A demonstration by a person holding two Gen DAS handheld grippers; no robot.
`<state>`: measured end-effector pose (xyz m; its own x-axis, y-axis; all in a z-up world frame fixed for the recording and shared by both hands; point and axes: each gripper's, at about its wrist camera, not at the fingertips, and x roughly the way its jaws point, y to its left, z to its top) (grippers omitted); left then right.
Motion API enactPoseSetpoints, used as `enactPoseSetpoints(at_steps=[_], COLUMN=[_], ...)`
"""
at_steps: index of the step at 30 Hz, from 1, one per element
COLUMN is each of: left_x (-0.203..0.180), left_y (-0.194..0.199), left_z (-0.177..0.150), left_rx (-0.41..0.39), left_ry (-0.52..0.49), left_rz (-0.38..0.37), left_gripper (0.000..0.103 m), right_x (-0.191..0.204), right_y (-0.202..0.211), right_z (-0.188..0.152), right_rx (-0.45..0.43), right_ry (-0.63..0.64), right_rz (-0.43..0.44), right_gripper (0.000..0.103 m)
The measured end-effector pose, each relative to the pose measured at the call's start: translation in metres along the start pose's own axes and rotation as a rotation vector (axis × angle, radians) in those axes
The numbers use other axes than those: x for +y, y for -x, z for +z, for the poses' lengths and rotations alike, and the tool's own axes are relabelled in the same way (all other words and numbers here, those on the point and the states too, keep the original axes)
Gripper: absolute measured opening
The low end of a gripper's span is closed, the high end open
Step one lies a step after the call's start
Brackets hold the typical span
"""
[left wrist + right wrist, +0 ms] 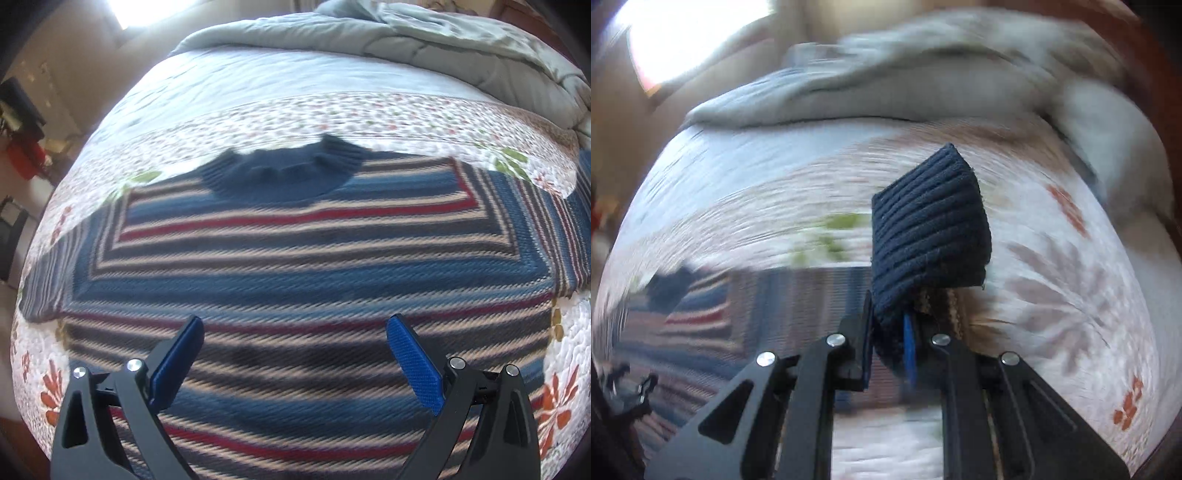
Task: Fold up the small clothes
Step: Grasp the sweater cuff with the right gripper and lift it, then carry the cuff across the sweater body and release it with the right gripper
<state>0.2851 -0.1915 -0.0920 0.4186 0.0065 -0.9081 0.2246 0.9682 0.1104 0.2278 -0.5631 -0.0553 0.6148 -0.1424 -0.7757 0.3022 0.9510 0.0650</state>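
Observation:
A striped knit sweater (295,258) in blue, red, beige and black lies flat on the bed, its navy ribbed collar (288,166) at the far side. My left gripper (295,325) is open and empty, hovering over the sweater's lower body. My right gripper (890,325) is shut on the sweater's navy ribbed cuff (929,221), holding the sleeve end lifted above the bed. The rest of the sweater (713,310) shows blurred at the lower left of the right wrist view.
A floral quilt (369,110) covers the bed. A grey-green duvet (424,40) is bunched at the far side; it also shows in the right wrist view (905,88). A bright window (683,33) is at the upper left.

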Motion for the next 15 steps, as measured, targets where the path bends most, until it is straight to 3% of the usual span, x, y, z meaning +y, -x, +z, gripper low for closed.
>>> enactPoseSetpoints(at_steps=[6, 9, 11, 15], left_x=[0.046, 0.067, 0.078, 0.090], left_y=[0.010, 0.012, 0.010, 0.007], left_z=[-0.010, -0.012, -0.013, -0.017], left_rx=[-0.003, -0.004, 0.003, 0.016], left_ry=[0.065, 0.097, 0.119, 0.153], left_rz=[0.012, 0.025, 0.027, 0.012], left_gripper=[0.099, 0.099, 0.099, 0.099], right_x=[0.151, 0.210, 0.232, 0.224], right_y=[-0.003, -0.020, -0.028, -0.025], right_z=[-0.024, -0.046, -0.063, -0.081], right_rx=[0.004, 0.054, 0.125, 0.201], right_ry=[0.228, 0.336, 0.350, 0.281], right_rz=[0.133, 0.170, 0.267, 0.407], right_gripper=[0.013, 0.023, 0.044, 0.050])
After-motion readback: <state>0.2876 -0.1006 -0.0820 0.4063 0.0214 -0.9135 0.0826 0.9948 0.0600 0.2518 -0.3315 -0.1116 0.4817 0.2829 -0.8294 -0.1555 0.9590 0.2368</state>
